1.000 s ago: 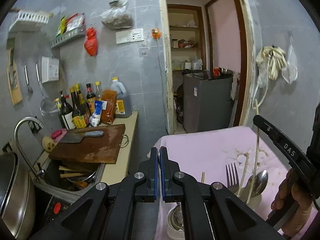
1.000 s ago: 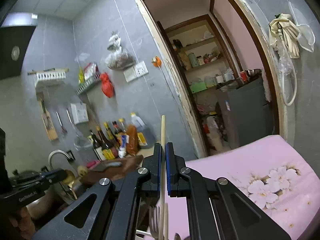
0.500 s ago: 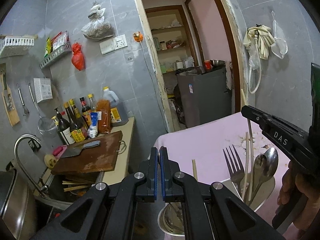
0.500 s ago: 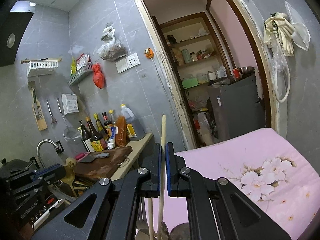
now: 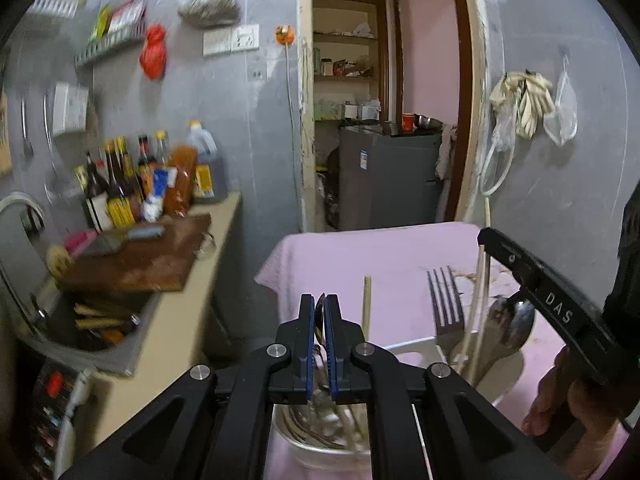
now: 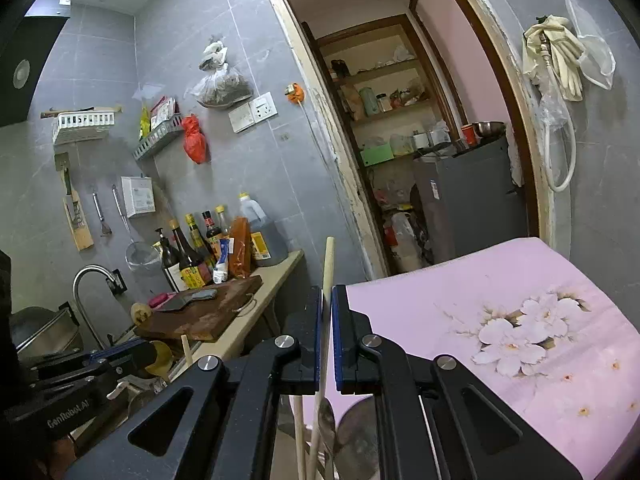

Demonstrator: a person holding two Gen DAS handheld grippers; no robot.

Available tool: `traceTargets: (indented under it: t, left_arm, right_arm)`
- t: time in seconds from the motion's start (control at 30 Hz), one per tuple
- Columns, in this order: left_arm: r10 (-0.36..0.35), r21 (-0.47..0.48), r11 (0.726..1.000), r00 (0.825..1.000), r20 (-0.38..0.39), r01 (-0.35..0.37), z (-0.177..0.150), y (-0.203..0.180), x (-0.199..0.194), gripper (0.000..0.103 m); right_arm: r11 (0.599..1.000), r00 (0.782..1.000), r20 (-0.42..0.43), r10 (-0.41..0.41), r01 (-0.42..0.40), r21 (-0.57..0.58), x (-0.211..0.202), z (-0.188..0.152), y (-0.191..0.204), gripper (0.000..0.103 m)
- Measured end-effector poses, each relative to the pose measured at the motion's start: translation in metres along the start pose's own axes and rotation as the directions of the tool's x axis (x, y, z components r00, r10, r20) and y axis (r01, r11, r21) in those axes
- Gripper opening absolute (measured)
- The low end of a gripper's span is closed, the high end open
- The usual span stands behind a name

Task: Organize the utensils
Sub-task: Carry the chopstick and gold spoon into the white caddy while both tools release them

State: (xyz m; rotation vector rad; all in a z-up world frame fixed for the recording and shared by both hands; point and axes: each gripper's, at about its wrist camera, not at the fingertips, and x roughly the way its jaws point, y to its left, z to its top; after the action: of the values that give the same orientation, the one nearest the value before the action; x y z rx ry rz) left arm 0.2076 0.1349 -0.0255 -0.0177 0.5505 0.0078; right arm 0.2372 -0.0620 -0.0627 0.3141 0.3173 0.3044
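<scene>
- L tool [image 5: 319,308] clamped on a thin metal utensil [image 5: 319,320], pads nearly together w/ only its edge showing between them; its type can't be told
- Under L tool sits a steel bowl [image 5: 320,446] w/ more metal utensils inside, at the near left edge of the pink-cloth table [image 5: 360,256]
- One wooden chopstick [image 5: 367,304] sticks up just right of L tool's fingers
- R tool [image 6: 327,308] clamped on a pale chopstick [image 6: 329,260], stick upright, top end well above the pads, lower part running down betw. the arms
- In L view, the R tool's arm hangs above a white holder [image 5: 412,350] w/ fork [image 5: 445,304] and spoon [image 5: 516,324] standing in it; held chopstick drops into the same holder, just beside the fork
- Person's hand [image 5: 560,396] grips the R tool at the lower right
- Holder & bowl sit close together; tight gap betw. the two tools
- Far half of table bare: flower print, open up to its back edge by the doorway
- Left of table a narrow gap, then kitchen counter w/ cutting board [image 6: 208,312], bottles, sink
</scene>
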Motion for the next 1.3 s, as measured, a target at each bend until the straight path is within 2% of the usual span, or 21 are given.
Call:
traceTargets:
  t: [0.13, 0.27, 0.43, 0.5, 0.57, 0.67, 0.83, 0.9, 0.97, 1.1, 1.3]
  left_arm:
    - [-0.063, -0.07, 0.996, 0.997, -0.045, 0.06, -0.004, 0.008, 0.006, 0.007]
    - [-0.101, -0.118, 0.988, 0.994, -0.052, 0.094, -0.004, 0.014, 0.007, 0.007]
    - [-0.131, -0.137, 0.983, 0.99, -0.05, 0.123, -0.002, 0.017, 0.005, 0.008]
    - [-0.15, -0.147, 0.979, 0.988, -0.045, 0.142, -0.001, 0.018, 0.002, 0.013]
    - [-0.168, -0.158, 0.974, 0.985, -0.035, 0.161, 0.0, 0.019, -0.001, 0.024]
    - [-0.179, -0.165, 0.971, 0.984, -0.019, 0.173, -0.001, 0.017, -0.005, 0.027]
    - [-0.185, -0.178, 0.968, 0.983, -0.017, 0.179, -0.002, 0.014, -0.011, 0.03]
    - [-0.187, -0.182, 0.967, 0.982, -0.017, 0.181, -0.003, 0.011, -0.015, 0.038]
    - [-0.183, -0.186, 0.966, 0.983, -0.006, 0.179, -0.004, 0.007, -0.023, 0.051]
    - [-0.177, -0.188, 0.966, 0.984, 0.007, 0.176, -0.006, -0.001, -0.038, 0.064]
    - [-0.166, -0.189, 0.968, 0.986, 0.023, 0.167, -0.012, -0.019, -0.062, 0.086]
  right_arm:
    - [1.0, 1.0, -0.017, -0.001, 0.001, 0.001, -0.004, 0.0, -0.002, 0.006]
    - [1.0, 1.0, -0.017, -0.009, 0.009, 0.003, -0.009, 0.001, -0.003, 0.021]
    - [1.0, 1.0, -0.015, -0.025, 0.025, 0.002, -0.02, 0.004, -0.001, 0.025]
    - [0.999, 0.999, -0.012, -0.038, 0.038, -0.007, -0.027, 0.006, 0.0, 0.032]
    - [0.999, 0.999, -0.008, -0.05, 0.05, -0.01, -0.033, 0.009, 0.001, 0.039]
    - [0.997, 0.998, -0.004, -0.07, 0.07, -0.018, -0.043, 0.013, 0.001, 0.042]
    - [0.995, 0.995, -0.013, -0.096, 0.096, -0.027, -0.06, 0.019, -0.003, 0.053]
    - [0.994, 0.994, -0.024, -0.108, 0.107, -0.03, -0.067, 0.02, -0.005, 0.058]
    - [0.993, 0.993, -0.029, -0.114, 0.114, -0.026, -0.075, 0.022, -0.009, 0.064]
    - [0.992, 0.991, -0.047, -0.125, 0.123, -0.032, -0.093, 0.027, -0.018, 0.067]
    - [0.989, 0.988, -0.063, -0.143, 0.14, -0.045, -0.123, 0.033, -0.034, 0.076]
